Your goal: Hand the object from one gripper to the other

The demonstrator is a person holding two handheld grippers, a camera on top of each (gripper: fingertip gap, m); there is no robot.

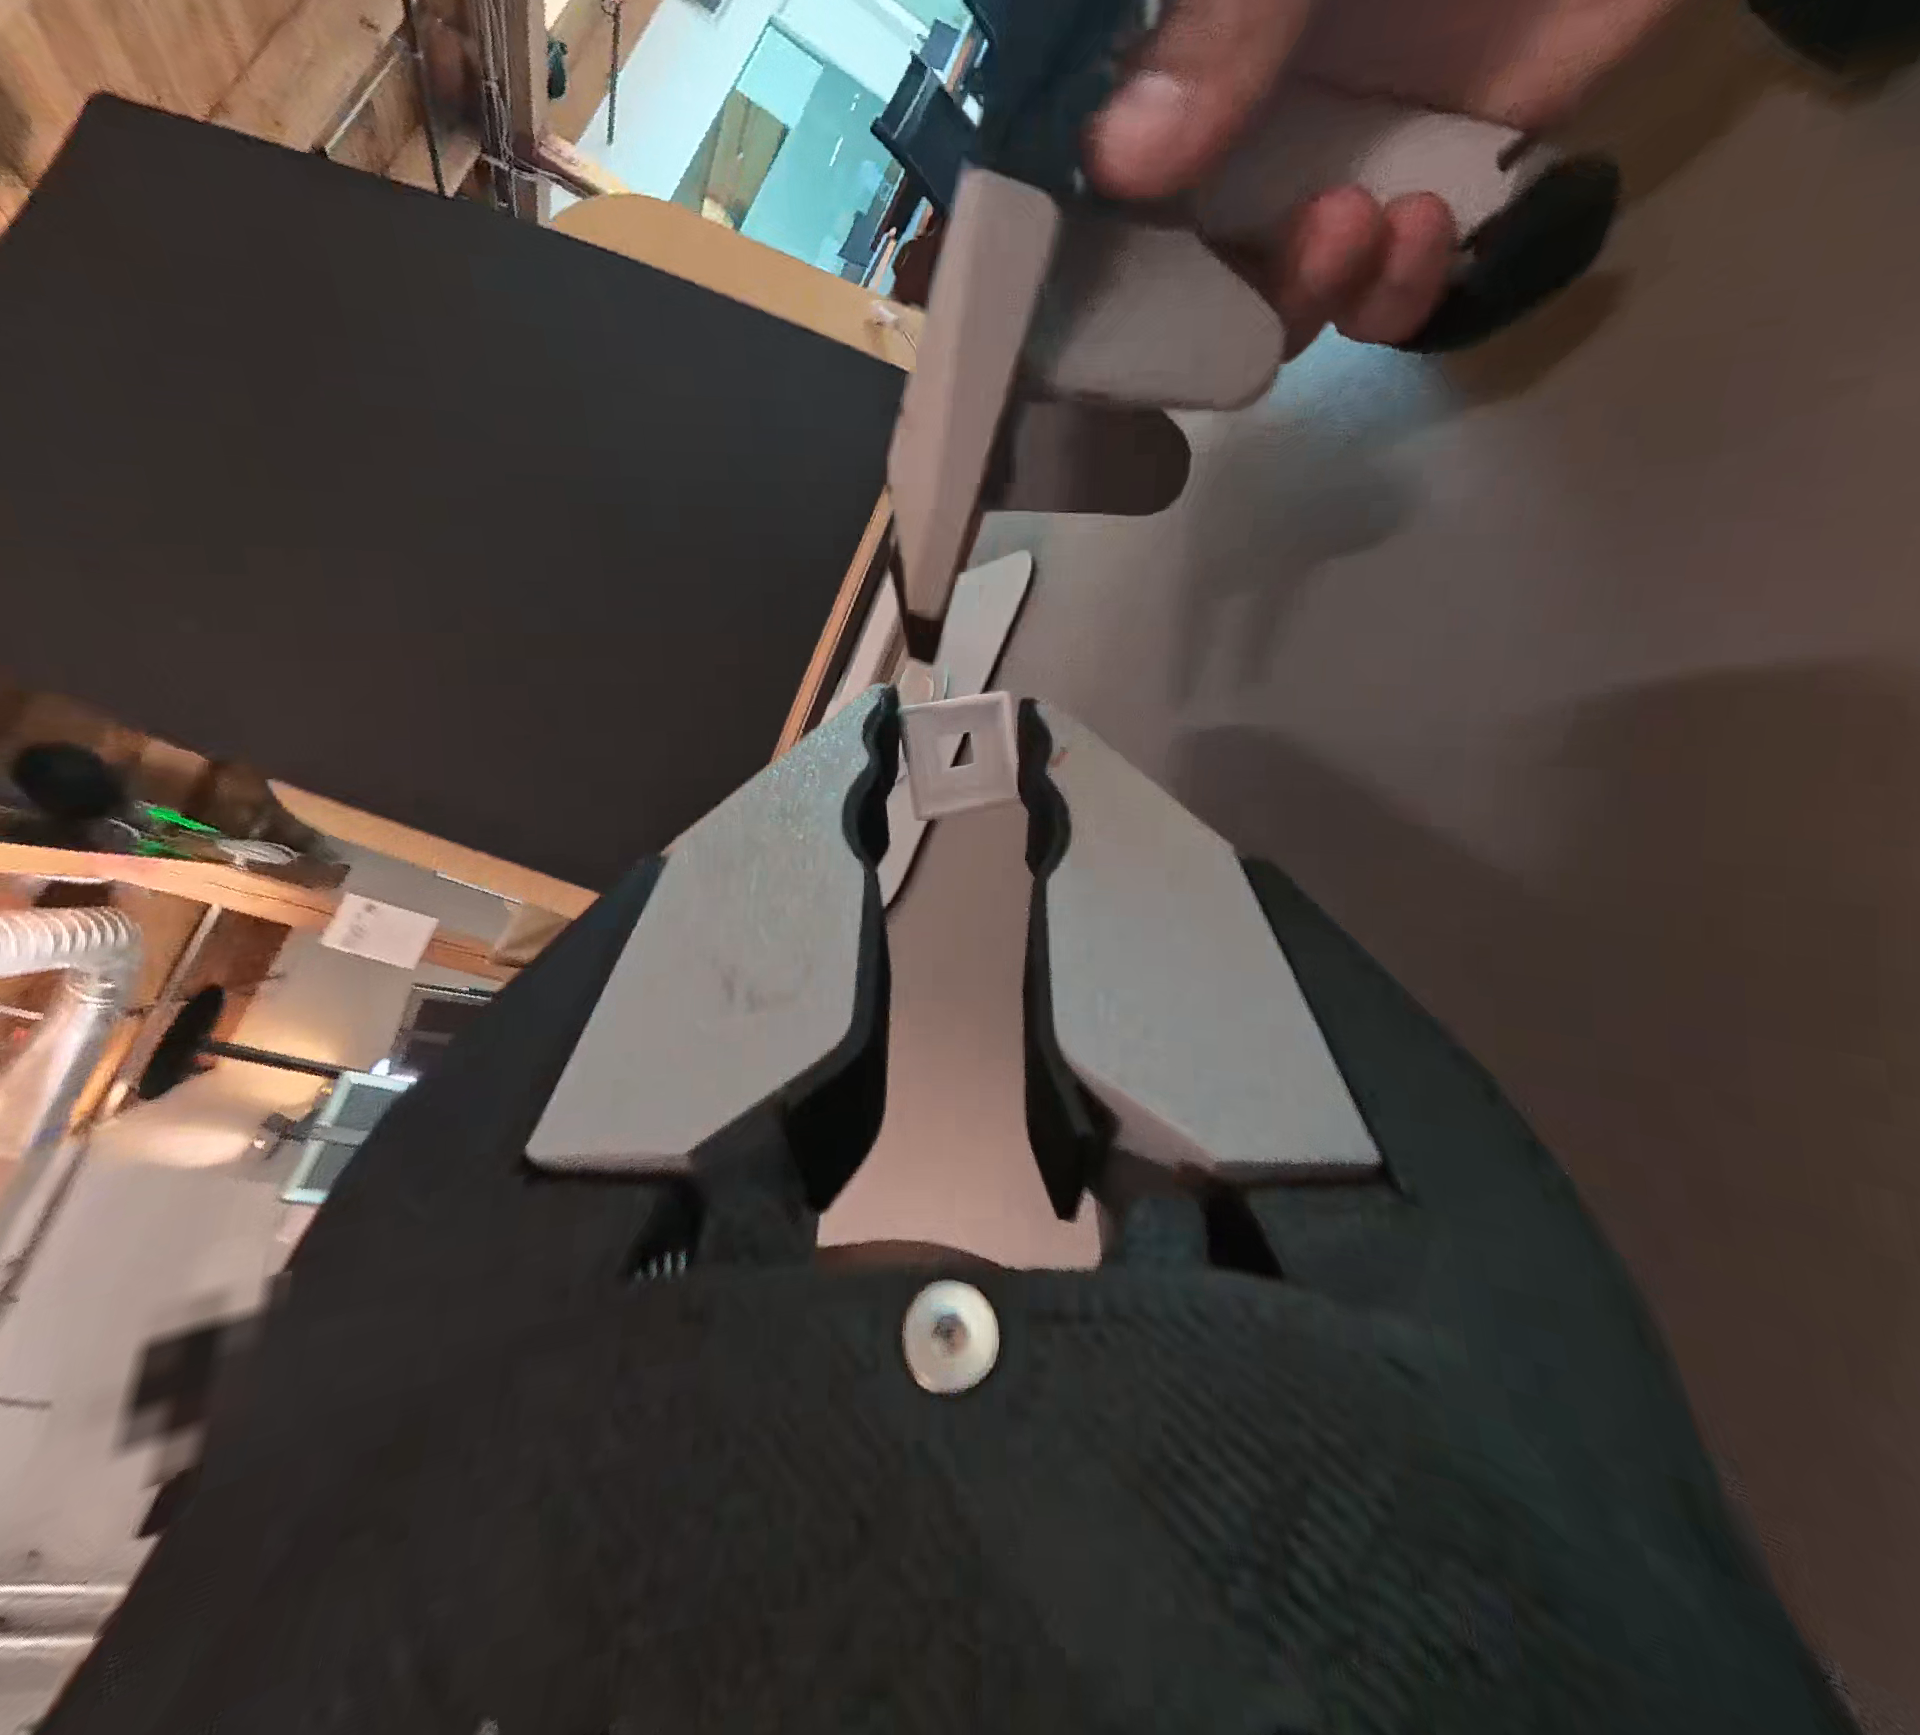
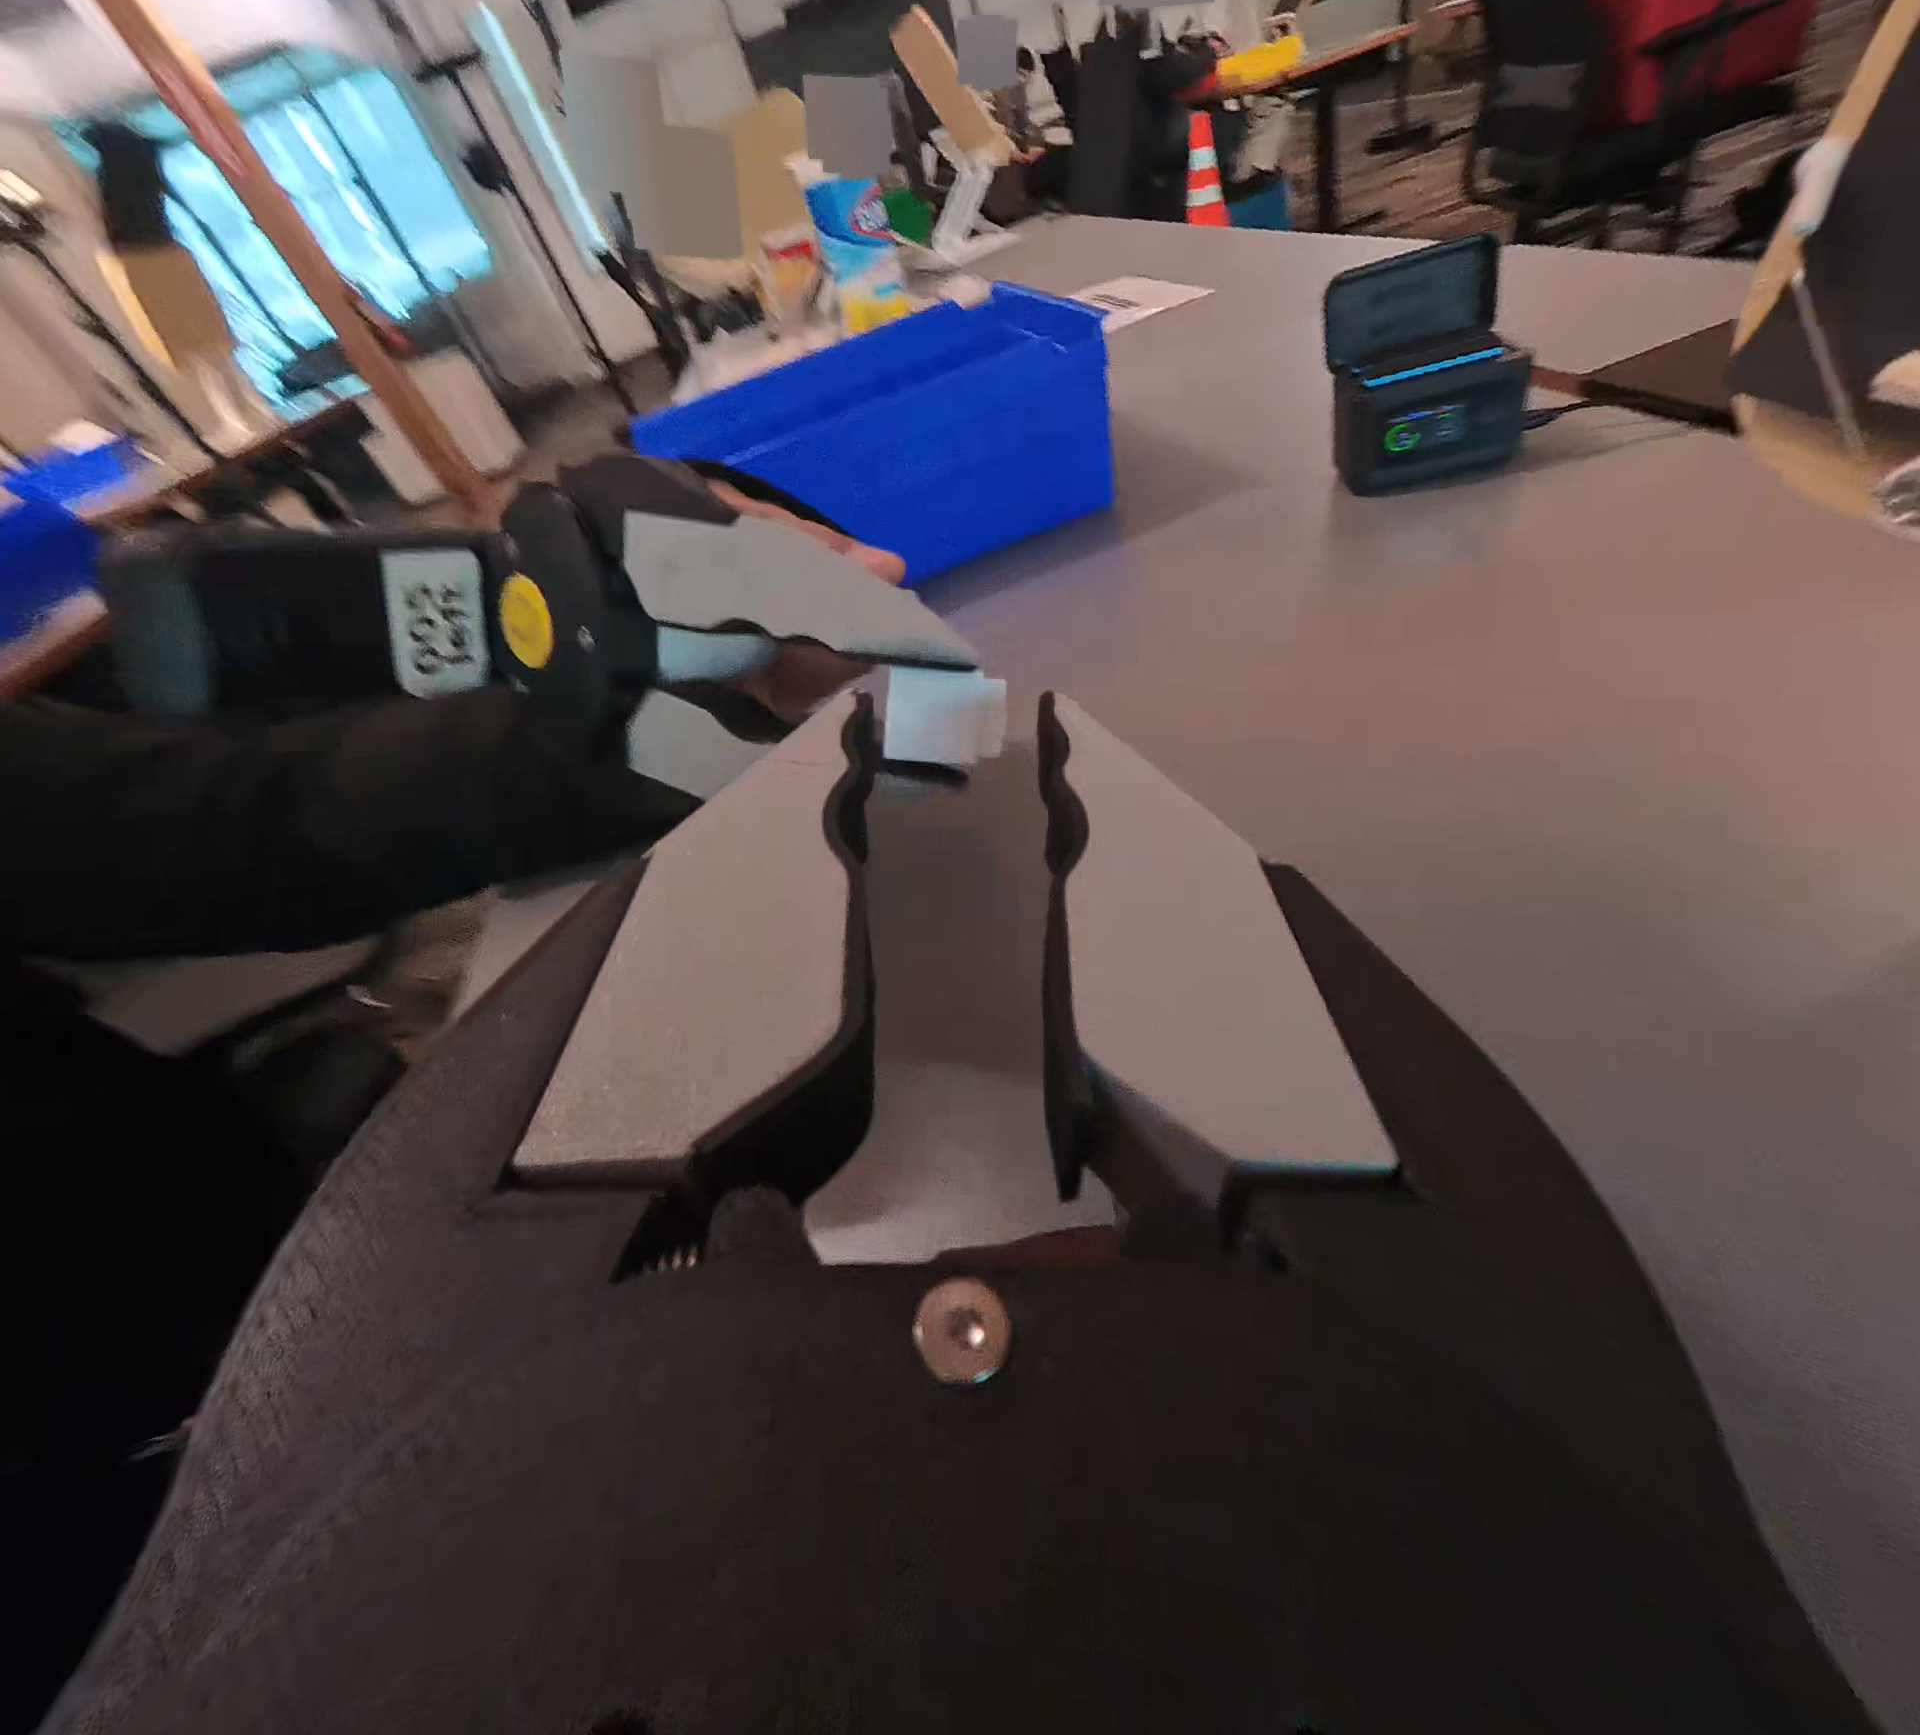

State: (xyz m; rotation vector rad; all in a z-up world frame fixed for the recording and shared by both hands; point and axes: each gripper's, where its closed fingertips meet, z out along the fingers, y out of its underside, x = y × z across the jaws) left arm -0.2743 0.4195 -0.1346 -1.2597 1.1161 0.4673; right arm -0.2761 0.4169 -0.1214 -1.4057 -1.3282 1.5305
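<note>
The grey table [image 2: 1455,646] lies well below both tools. The left gripper [image 1: 958,755] pinches the small white block [image 1: 956,755] between its fingertips, one end left jutting out, likely for the taker. The right gripper [image 2: 948,740] stands narrowly parted around that end, not yet gripping.

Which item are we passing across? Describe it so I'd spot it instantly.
Above the grey table, near the blue bin, the left tool meets the right tool. Pinched at the left tool's tip is a small white square block with a square hole, the only white thing there.
</note>
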